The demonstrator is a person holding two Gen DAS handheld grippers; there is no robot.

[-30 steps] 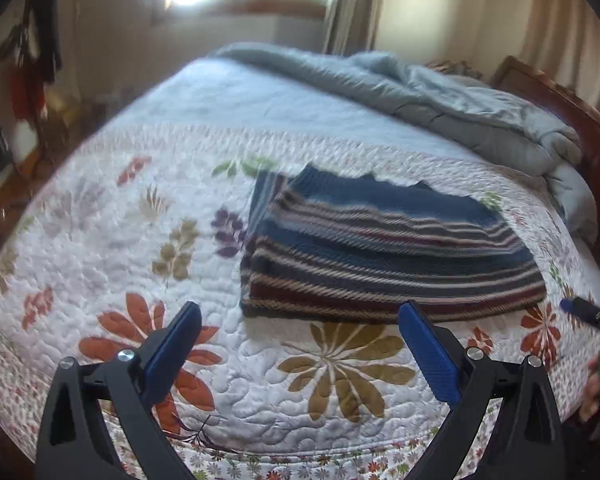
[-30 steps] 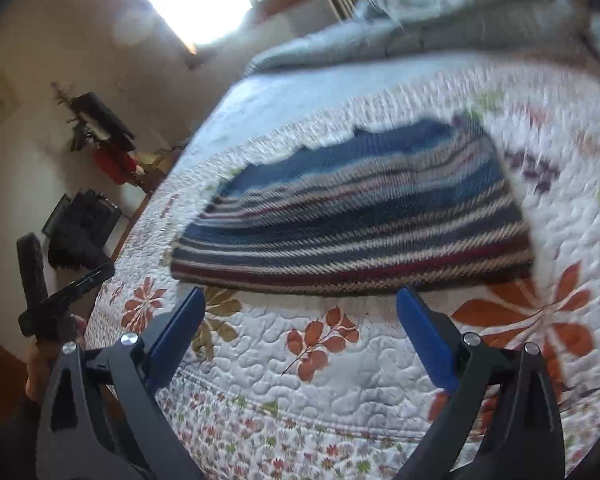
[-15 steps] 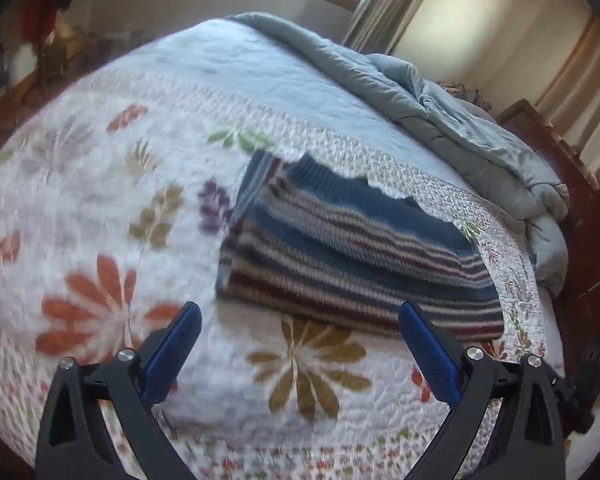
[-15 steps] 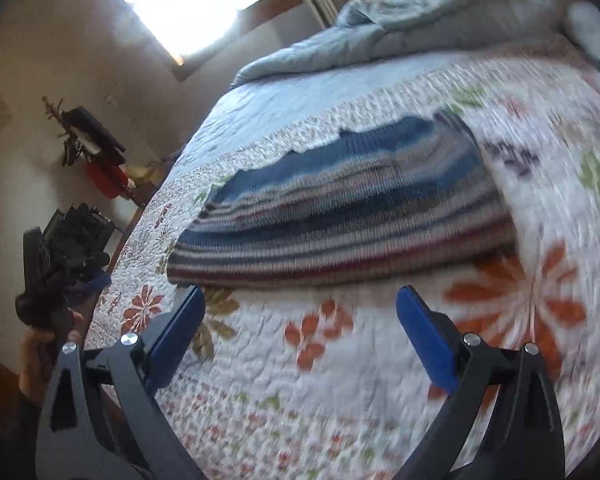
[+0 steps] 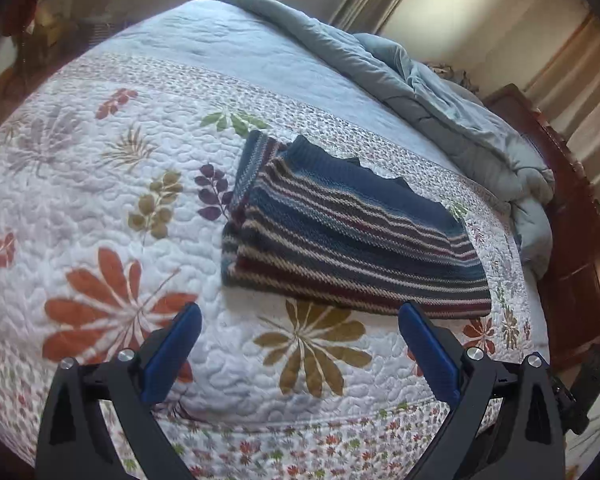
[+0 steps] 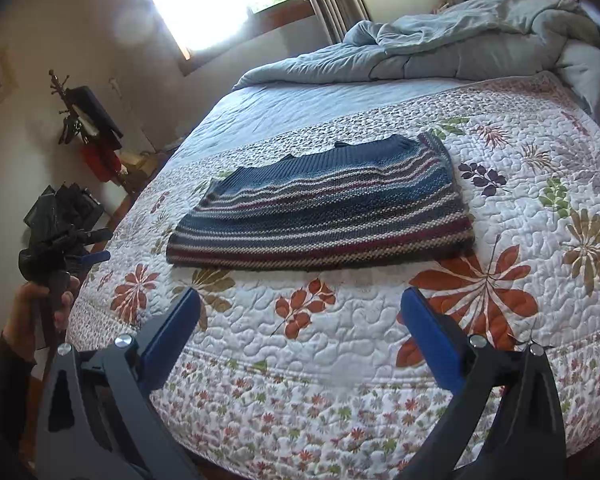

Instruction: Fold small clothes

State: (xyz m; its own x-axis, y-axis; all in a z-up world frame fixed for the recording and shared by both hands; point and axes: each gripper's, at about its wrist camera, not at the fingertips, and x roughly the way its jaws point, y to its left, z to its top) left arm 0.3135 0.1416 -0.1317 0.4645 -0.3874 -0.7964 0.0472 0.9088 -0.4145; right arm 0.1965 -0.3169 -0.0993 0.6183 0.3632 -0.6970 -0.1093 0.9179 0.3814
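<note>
Both claws, left claw [image 5: 300, 334] and right claw [image 6: 300, 312], are hanging wide and empty, backing off the folded striped sweater [image 5: 340, 240] on the bed [image 5: 100, 200]; fold is looking done.

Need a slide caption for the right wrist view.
Open right tongs hover over the floral quilted bedspread, short of a folded blue-and-maroon striped knit sweater.

from my left camera the right gripper [image 5: 580, 392] is mostly cut off at the frame edge, so i can't read its jaws; the striped sweater's [image 5: 340, 240] underlayers stay hidden beneath the fold.
</note>
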